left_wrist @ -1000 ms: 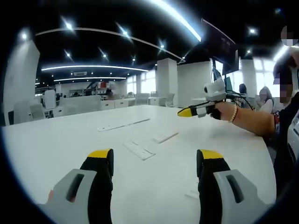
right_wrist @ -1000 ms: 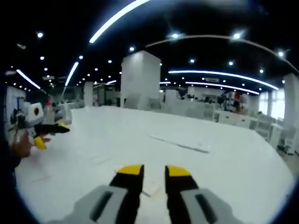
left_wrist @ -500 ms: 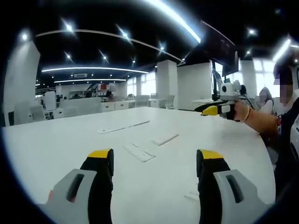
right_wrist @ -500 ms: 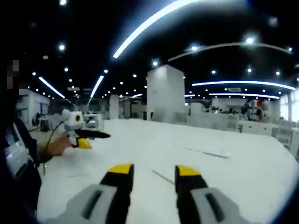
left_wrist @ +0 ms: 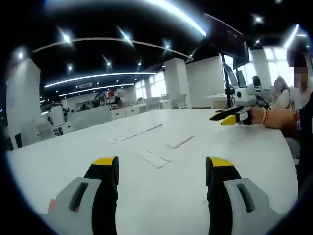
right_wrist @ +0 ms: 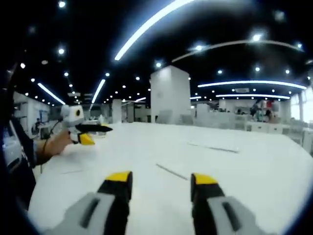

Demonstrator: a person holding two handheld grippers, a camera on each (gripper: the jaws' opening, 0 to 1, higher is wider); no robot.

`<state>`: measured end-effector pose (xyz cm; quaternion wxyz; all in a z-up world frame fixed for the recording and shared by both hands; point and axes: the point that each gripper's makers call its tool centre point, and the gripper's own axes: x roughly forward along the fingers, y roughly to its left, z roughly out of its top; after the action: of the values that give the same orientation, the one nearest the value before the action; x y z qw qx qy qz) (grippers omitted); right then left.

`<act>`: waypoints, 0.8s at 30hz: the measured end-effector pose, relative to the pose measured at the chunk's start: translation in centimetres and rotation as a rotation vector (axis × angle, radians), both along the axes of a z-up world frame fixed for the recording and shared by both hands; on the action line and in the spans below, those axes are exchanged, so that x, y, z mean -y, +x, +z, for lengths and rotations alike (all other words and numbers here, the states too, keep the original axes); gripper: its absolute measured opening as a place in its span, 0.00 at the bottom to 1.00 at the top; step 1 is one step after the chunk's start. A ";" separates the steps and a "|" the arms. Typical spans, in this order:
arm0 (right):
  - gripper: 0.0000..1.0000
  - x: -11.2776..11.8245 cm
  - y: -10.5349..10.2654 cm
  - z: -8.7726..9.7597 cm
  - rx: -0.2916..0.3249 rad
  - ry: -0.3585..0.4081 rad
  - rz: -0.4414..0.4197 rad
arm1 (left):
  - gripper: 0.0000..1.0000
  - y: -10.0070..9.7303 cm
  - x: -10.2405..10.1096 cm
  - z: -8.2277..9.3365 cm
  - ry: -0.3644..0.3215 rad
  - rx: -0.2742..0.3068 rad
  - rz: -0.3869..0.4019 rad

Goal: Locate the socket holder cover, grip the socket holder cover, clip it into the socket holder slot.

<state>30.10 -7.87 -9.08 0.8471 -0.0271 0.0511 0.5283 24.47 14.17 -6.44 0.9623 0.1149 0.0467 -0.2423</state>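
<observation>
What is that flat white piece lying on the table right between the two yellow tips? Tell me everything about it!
It is a flat white rectangular strip, probably plastic, lying flat on the white table, angled away from the camera. It looks thin, with faint raised edges or a step along it; finer detail is too small to tell. It sits ahead of the left tool, whose jaws stand wide open and clear of it. Nothing touches it but the table. A similar white strip lies just beyond it, apart.
</observation>
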 end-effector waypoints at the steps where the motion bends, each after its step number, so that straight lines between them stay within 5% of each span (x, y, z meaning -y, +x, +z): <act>1: 0.49 0.0 -0.1 0.0 0.006 -0.001 0.000 | 0.72 0.1 0.1 0.0 0.016 0.007 -0.003; 14: 0.49 0.4 0.1 0.1 0.040 -0.030 -0.019 | 0.76 -0.3 0.6 3.0 0.126 0.020 0.063; 21: 0.49 0.7 0.2 -0.3 0.057 -0.065 -0.030 | 0.76 -1.3 1.7 3.1 0.161 -0.102 0.059; 24: 0.49 0.8 0.4 -0.7 0.051 -0.077 -0.033 | 0.76 -1.9 2.3 3.3 0.193 -0.110 0.048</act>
<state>30.50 -8.72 -9.73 0.8551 -0.0723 0.0503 0.5110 22.60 11.88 -3.18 0.9483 0.1923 0.1252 -0.2194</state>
